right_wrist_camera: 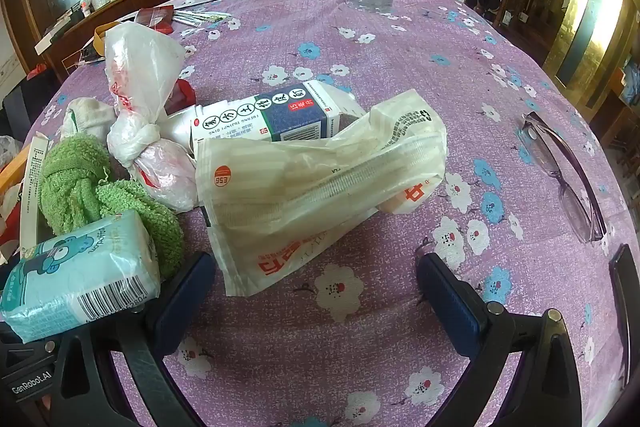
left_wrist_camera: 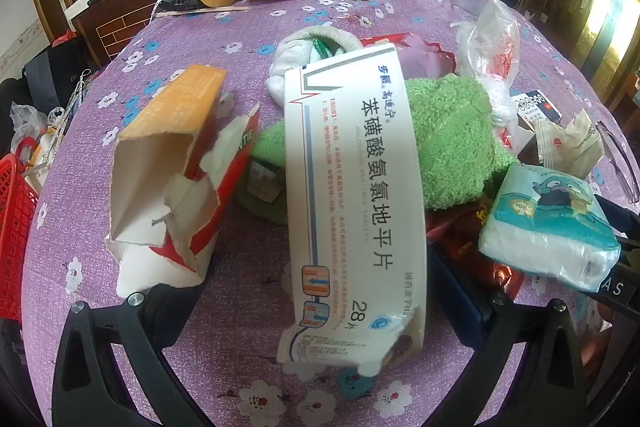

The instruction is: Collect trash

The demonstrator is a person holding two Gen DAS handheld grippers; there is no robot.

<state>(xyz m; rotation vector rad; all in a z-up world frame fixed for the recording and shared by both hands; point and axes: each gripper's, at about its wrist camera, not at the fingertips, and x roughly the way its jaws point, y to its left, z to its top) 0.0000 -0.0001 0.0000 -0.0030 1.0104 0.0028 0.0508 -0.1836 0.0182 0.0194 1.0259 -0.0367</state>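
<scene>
Hovering over the litter, neither tool has taken anything yet; this looks like the choosing step before a first pick.

From the left wrist view, the left gripper [left_wrist_camera: 316, 311] stands wide apart and empty, with the long white flattened medicine carton printed in blue and red [left_wrist_camera: 352, 203] lying between its fingers. That carton is thin, creased card with a torn near end, so the next move probably calls for lowering and pinching it across its width. Left of the carton lies a torn orange-and-red cardboard box [left_wrist_camera: 172, 179], ragged and gaping. Right of the carton sit a fluffy green knotted cloth [left_wrist_camera: 452, 139] and a soft teal plastic-wrapped tissue pack [left_wrist_camera: 552, 223].

From the right wrist view, the right gripper [right_wrist_camera: 316, 291] is also spread wide, holding nothing. A crinkly translucent white plastic bag with red print [right_wrist_camera: 320, 187] lies just ahead of it on the purple flowered tablecloth [right_wrist_camera: 400, 67]; limp film, it should crumple when squeezed. Behind the bag rests a blue-and-white small carton [right_wrist_camera: 272, 119].
</scene>
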